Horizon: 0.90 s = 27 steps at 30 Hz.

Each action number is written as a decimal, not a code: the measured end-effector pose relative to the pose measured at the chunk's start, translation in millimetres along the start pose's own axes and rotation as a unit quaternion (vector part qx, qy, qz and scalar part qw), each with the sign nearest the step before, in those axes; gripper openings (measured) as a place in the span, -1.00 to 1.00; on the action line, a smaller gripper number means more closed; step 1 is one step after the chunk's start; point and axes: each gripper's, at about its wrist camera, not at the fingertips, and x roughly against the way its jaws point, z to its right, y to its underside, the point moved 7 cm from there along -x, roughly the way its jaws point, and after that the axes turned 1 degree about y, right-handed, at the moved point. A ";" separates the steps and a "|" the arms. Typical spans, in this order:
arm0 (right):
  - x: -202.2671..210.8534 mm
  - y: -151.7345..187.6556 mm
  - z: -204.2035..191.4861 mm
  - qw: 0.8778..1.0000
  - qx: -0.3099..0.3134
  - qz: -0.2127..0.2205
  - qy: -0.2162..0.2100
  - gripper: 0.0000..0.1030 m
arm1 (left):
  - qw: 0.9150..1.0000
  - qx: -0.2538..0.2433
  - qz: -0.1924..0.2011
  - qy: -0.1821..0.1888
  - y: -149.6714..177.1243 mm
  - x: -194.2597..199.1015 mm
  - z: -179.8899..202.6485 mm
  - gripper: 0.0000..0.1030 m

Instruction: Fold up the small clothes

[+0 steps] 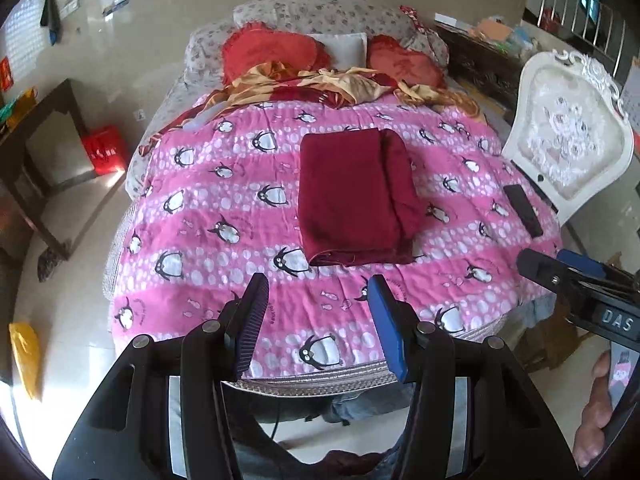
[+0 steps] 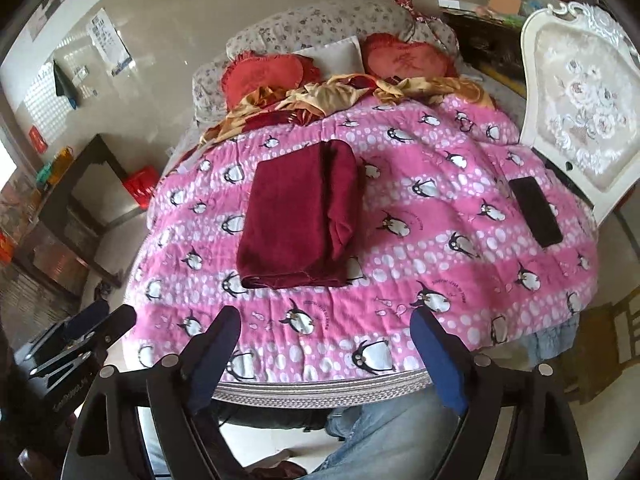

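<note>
Pink penguin quilt [image 1: 224, 216] bears a folded maroon garment [image 1: 352, 200].

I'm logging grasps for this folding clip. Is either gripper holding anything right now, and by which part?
Nothing is held. The left gripper and right gripper are both open and empty, apart from the folded dark red garment lying on the pink quilt.

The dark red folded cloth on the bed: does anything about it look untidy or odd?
Mostly neat. The dark red cloth lies folded on the pink penguin quilt, but its near edge shows uneven layers and a loose thread, and its right side bulges. Both grippers are clear of it.
</note>
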 end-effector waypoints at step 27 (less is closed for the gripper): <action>-18.1 -14.0 -13.9 0.999 0.034 0.002 0.015 0.64 | 0.998 -0.004 -0.040 -0.049 -5.0 -25.1 -8.0 0.00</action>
